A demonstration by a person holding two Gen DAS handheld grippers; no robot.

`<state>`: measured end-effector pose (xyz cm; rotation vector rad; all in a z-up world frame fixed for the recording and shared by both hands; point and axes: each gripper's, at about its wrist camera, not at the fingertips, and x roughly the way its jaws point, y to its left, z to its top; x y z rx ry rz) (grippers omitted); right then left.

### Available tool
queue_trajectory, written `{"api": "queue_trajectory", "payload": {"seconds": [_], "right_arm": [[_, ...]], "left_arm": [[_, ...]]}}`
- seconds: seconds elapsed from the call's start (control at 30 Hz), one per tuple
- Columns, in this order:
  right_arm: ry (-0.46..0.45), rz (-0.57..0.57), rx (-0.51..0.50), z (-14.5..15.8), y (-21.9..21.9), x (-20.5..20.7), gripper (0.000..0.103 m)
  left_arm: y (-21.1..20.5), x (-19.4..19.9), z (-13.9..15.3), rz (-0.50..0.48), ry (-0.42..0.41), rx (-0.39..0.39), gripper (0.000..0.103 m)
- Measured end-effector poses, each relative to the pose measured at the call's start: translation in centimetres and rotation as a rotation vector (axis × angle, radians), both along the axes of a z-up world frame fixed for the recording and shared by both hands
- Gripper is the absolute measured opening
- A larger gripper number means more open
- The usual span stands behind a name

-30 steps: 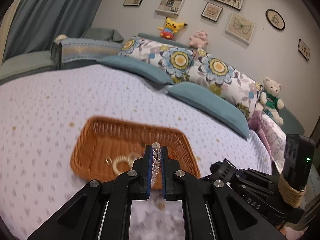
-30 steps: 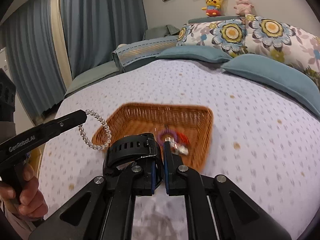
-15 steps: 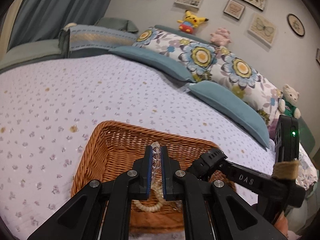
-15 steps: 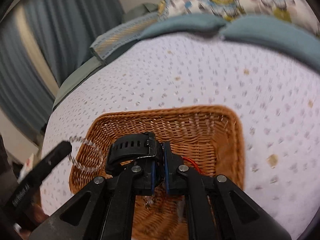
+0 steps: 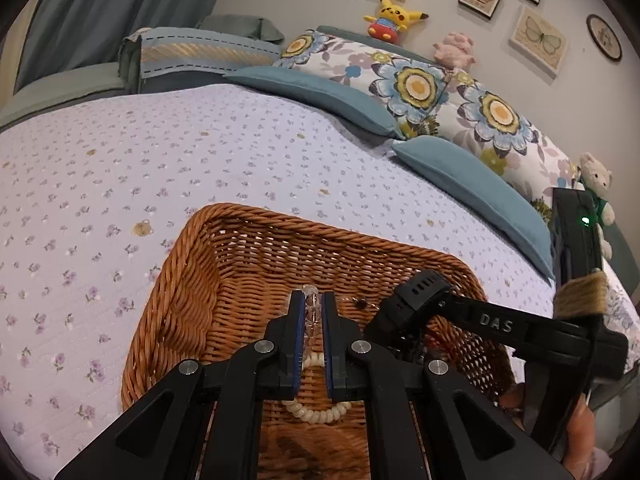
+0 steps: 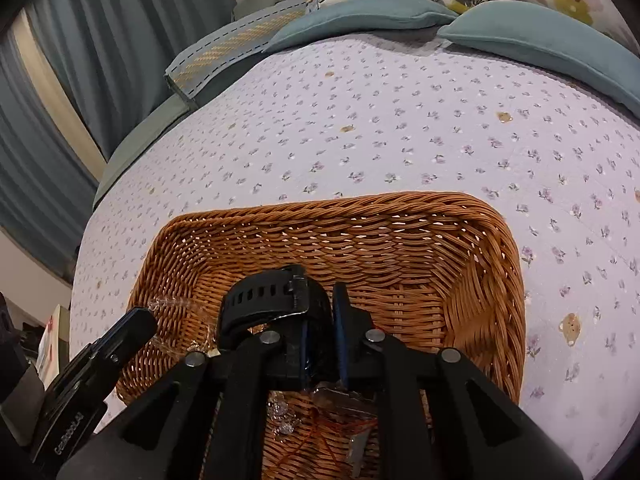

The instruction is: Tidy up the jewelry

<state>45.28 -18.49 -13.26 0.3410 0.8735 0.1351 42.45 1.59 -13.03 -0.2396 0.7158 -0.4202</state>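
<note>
1. My left gripper (image 5: 311, 312) hangs over the wicker basket (image 5: 224, 288), which sits on the bed (image 5: 160, 152) w/ its lilac floral cover.
2. Its jaws have just been opening a little; the clear bead bracelet (image 5: 311, 300) stands between the blue pads. Can't tell whether the pads touch the beads.
3. Right-wrist view shows that bracelet as a blurry clear strand (image 6: 176, 305) trailing from the left gripper tip (image 6: 138, 320) into the basket's left side.
4. My right gripper (image 6: 322, 320) is over the basket's near half (image 6: 460, 240), pointed down into it.
5. Its jaws have just been opening too. The black watch (image 6: 276, 292) sits between them w/ its strap looping out left; a gap shows by the right pad, so grip looks slack.
6. From the left wrist view, the watch (image 5: 420, 292) is at the end of the right gripper, above the basket's right part.
7. On the basket floor: a cream bead bracelet (image 5: 316, 412) under my left gripper, some clear beads (image 6: 282, 416) and thin red cord (image 6: 320, 432) under the right one.
8. Teal pillows (image 5: 320, 96) and floral cushions (image 5: 416, 80) lie at the bed's far end, well apart from the basket.
</note>
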Motion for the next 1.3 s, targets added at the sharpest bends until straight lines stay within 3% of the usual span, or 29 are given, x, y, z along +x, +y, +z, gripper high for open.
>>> {"api": "queue_trajectory", "payload": {"seconds": [0.07, 0.1, 0.13, 0.4, 0.6, 0.7, 0.8, 0.93, 1.0, 1.17, 1.3], "right_arm": [[-0.001, 0.008, 0.003, 0.3, -0.1, -0.5, 0.029], [-0.003, 0.010, 0.002, 0.5, -0.3, -1.0, 0.038], [-0.007, 0.010, 0.001, 0.7, -0.5, -1.5, 0.044], [-0.049, 0.068, -0.047, 3.3, -1.9, -9.2, 0.046], [-0.158, 0.069, -0.098, 6.5, -2.7, -16.9, 0.065], [-0.224, 0.063, -0.130, 8.2, -2.7, -20.2, 0.070], [-0.291, 0.067, -0.153, 9.3, -2.4, -23.2, 0.075], [-0.413, 0.029, -0.218, 8.6, -1.4, -27.4, 0.089], [-0.440, 0.053, -0.250, 8.5, -0.6, -28.3, 0.089], [-0.427, 0.062, -0.299, 7.9, -0.3, -28.5, 0.089], [-0.371, 0.015, -0.305, 6.7, -1.5, -27.5, 0.089]], "left_arm": [[0.1, -0.5, 0.4, -0.007, 0.004, -0.005, 0.024], [0.1, -0.8, 0.6, 0.002, -0.004, 0.006, 0.039], [0.0, -1.3, 1.1, 0.015, -0.021, 0.028, 0.048], [-0.5, -6.7, 5.2, -0.013, -0.079, 0.097, 0.048], [-0.3, -13.6, 7.8, -0.009, -0.112, 0.075, 0.048], [-0.2, -16.9, 8.5, 0.012, -0.122, 0.060, 0.052], [0.2, -20.0, 8.1, 0.067, -0.133, 0.053, 0.062], [1.0, -23.7, 6.3, 0.182, -0.152, 0.037, 0.063], [1.1, -24.2, 5.7, 0.198, -0.160, 0.018, 0.063], [-0.6, -24.4, 5.0, 0.229, -0.208, 0.166, 0.063], [-1.7, -24.6, 4.5, 0.208, -0.191, 0.195, 0.065]]}}
